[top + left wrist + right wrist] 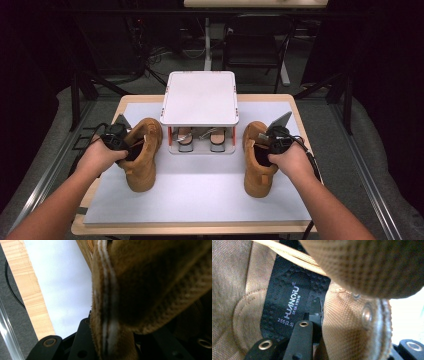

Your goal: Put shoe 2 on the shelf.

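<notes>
- A wooden bench (300, 107) under a pale grey mat (200, 192) carries a white two-tier shoe rack (200, 97) at its far middle, flanked by a pair of tan work boots, both with their toes towards the person.
- The shoe rack holds a pair of strapped sandals (201, 136) on its lower shelf; its top shelf (200, 95) is bare.
- The left boot (141, 152) stands upright on the mat left of the rack, pinched at its collar by the left tool (120, 142), one jaw outside the padded wall and the other inside.
- The right boot (259, 160) stands right of the rack, the right tool (272, 145) closed on its collar with one jaw down inside, above the black insole (287, 302).
- Risk: each boot hangs from soft collar fabric alone; in a lift the heavy sole would likely swing and the wall could slip out of the jaws.
- Risk: the rack's lower shelf is occupied and low, so a boot carried that way may strike the top shelf or knock the sandals.
- Risk: a lace (294, 256) crossing the right boot's opening could snag a jaw on withdrawal.
</notes>
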### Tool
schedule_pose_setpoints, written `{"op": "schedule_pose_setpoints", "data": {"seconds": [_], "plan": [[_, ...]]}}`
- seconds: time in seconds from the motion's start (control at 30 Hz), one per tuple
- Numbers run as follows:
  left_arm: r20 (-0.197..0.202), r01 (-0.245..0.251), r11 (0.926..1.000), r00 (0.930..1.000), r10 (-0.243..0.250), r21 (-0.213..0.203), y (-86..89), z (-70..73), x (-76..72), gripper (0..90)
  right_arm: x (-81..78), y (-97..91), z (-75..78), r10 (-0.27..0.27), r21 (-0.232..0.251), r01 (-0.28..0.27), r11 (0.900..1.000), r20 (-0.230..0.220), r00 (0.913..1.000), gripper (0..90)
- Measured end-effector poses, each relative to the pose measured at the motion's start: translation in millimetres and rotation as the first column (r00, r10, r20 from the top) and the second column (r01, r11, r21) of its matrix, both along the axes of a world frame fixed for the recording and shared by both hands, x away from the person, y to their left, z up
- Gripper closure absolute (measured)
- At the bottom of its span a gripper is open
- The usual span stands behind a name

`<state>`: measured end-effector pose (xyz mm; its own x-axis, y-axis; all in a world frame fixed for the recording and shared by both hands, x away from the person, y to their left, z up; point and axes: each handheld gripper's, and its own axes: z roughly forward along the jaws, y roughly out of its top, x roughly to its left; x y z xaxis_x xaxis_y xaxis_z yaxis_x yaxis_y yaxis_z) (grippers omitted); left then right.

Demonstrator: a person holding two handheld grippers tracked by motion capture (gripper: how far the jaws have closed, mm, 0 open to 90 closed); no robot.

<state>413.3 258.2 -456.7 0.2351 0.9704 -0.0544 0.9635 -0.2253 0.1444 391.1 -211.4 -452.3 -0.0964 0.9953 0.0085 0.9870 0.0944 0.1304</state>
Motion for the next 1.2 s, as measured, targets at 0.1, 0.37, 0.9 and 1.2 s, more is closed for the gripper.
{"op": "schedule_pose_setpoints", "data": {"seconds": [0.1, 0.37, 0.9, 1.2], "plan": [[0.003, 0.003, 1.0, 1.0, -0.003, 0.006, -0.5, 0.0, -0.1, 76.1, 0.9, 0.0, 0.8, 0.018, -0.008, -0.019, 0.9998, -0.015, 0.9997, 77.5], [-0.007, -0.001, 1.0, 1.0, 0.001, 0.003, 0.8, 0.5, 1.5, 78.9, 1.4, 1.1, 1.5, 0.039, -0.017, -0.039, 0.9991, -0.019, 0.9991, 78.7], [-0.003, -0.008, 0.9999, 1.0, 0.008, -0.013, 3.2, 0.6, 1.1, 81.6, -1.6, 1.7, 1.7, 0.035, -0.008, -0.035, 0.9994, 0.011, 0.9993, 82.2], [-0.003, -0.026, 0.9995, 0.9996, 0.026, -0.019, 3.1, 0.6, 1.6, 83.0, -2.0, 0.5, 2.2, 0.045, -0.009, -0.045, 0.9989, 0.01, 0.9989, 83.3]]}}
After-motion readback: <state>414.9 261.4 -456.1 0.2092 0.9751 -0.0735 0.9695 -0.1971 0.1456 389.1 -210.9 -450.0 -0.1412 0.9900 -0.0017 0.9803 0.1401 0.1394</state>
